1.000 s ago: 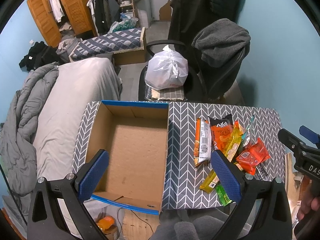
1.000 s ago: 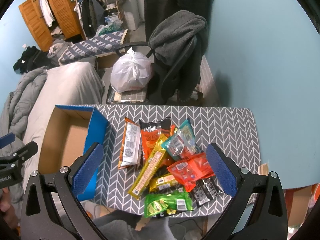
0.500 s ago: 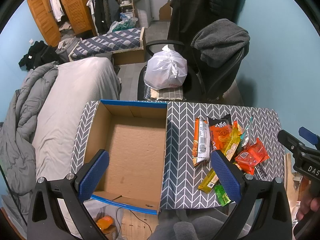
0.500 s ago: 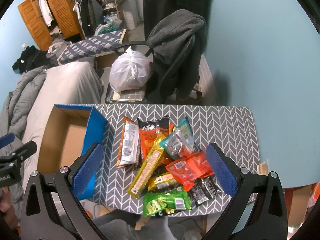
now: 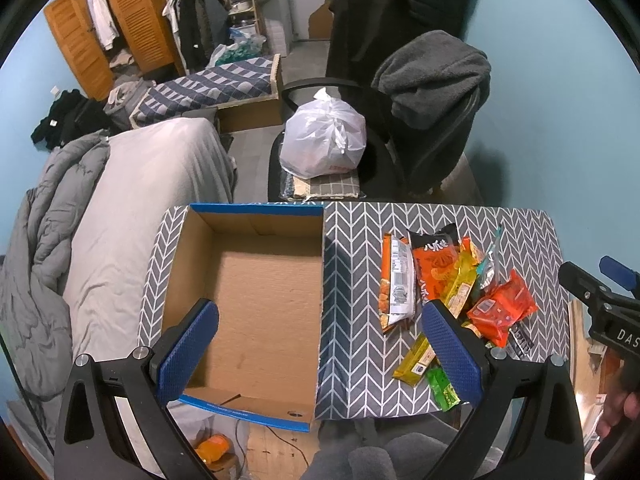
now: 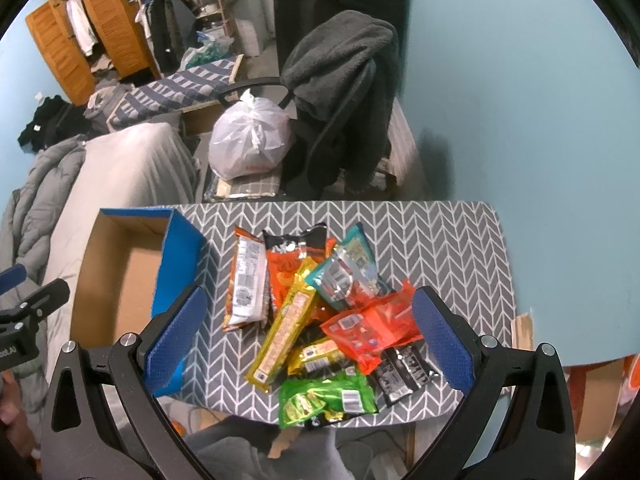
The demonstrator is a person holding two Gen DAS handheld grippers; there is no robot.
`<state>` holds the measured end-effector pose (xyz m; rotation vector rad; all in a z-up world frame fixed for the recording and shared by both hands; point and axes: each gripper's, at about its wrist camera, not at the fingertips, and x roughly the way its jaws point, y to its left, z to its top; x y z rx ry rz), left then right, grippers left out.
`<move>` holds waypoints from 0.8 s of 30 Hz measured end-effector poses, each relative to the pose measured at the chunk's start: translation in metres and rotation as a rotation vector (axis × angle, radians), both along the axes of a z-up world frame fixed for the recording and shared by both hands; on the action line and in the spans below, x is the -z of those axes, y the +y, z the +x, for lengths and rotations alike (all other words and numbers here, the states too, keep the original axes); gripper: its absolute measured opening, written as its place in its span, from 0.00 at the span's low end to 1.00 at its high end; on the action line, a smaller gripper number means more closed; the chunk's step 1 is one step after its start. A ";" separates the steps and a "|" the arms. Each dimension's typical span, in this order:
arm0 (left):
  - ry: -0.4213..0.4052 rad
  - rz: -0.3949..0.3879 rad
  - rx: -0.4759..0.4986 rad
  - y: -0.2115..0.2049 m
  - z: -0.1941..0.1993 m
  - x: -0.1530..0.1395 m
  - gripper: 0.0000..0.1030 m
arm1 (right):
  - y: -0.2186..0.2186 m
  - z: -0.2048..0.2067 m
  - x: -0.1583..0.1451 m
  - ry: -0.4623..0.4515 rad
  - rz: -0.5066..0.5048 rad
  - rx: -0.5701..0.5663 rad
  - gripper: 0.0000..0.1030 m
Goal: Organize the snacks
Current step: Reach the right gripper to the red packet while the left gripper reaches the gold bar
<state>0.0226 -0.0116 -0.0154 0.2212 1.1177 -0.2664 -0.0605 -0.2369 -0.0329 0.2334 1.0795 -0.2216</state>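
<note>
An empty cardboard box (image 5: 256, 296) with blue outer walls sits on the left of the chevron-patterned table (image 5: 352, 320); its near-right corner (image 6: 176, 248) shows in the right wrist view. A heap of snack packets (image 6: 320, 304) lies to its right: an orange-and-white bag (image 6: 245, 280), a long yellow packet (image 6: 286, 328), a red packet (image 6: 374, 330), a green packet (image 6: 326, 398), a teal packet (image 6: 346, 270). My left gripper (image 5: 320, 356) hangs open above the box's right wall. My right gripper (image 6: 308, 344) hovers open above the heap, holding nothing.
Behind the table stands an office chair (image 5: 400, 128) with a grey fleece over its back and a white plastic bag (image 5: 324, 136) on its seat. A bed with grey bedding (image 5: 120, 208) lies left of the table. A blue wall (image 6: 520, 100) rises at the right.
Both views have shifted only slightly; the box and snacks sit a little lower and leftward in the frames. Both grippers stay open and nothing on the table has moved.
</note>
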 end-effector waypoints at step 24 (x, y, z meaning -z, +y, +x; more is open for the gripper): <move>0.052 0.001 0.251 -0.090 0.019 0.069 0.99 | -0.108 -0.015 0.089 0.194 0.116 0.272 0.98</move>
